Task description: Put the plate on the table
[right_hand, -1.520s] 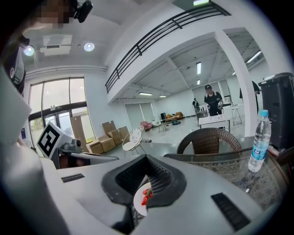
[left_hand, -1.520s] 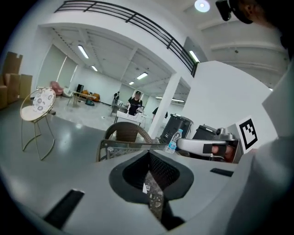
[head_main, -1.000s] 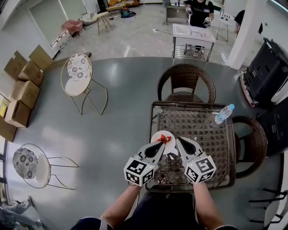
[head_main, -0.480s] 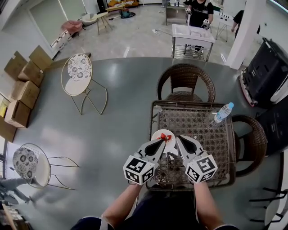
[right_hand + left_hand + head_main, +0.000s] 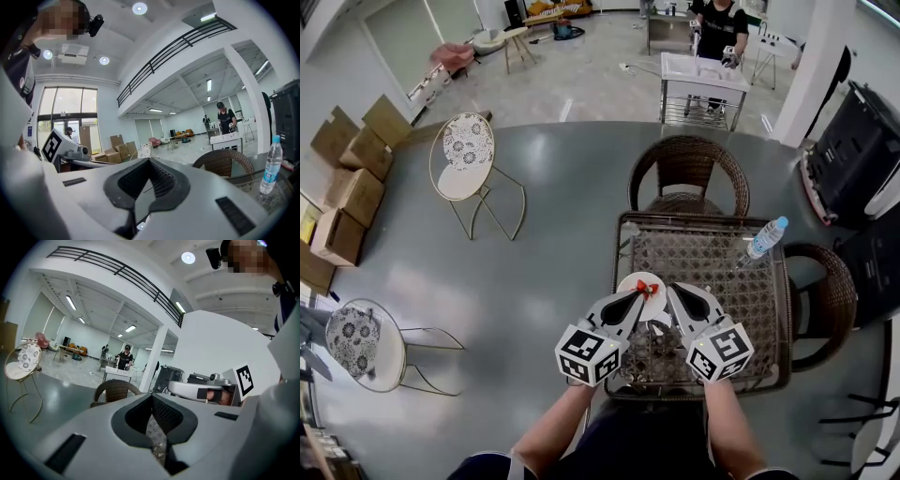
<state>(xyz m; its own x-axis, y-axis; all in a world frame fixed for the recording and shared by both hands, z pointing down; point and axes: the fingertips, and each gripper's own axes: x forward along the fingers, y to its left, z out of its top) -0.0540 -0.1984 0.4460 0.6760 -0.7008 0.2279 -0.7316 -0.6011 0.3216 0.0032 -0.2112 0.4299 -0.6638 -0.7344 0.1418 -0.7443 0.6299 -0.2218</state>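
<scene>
left gripper (image 5: 637,299) jaws together | right gripper (image 5: 673,293) jaws together | plate (image 5: 630,281) between both

The plate (image 5: 628,283) has moved a little farther from the table's (image 5: 787,319) near edge, towards its middle. The left gripper (image 5: 635,300) and right gripper (image 5: 673,295) have eased forward with it.

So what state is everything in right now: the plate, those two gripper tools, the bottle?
plate: gripped from both sides, just over the table; touching it or not, cannot tell.
left gripper: jaws shut on the plate's rim.
right gripper: jaws shut on the plate's rim.
water bottle: upright, cap on, standing on the table.
</scene>
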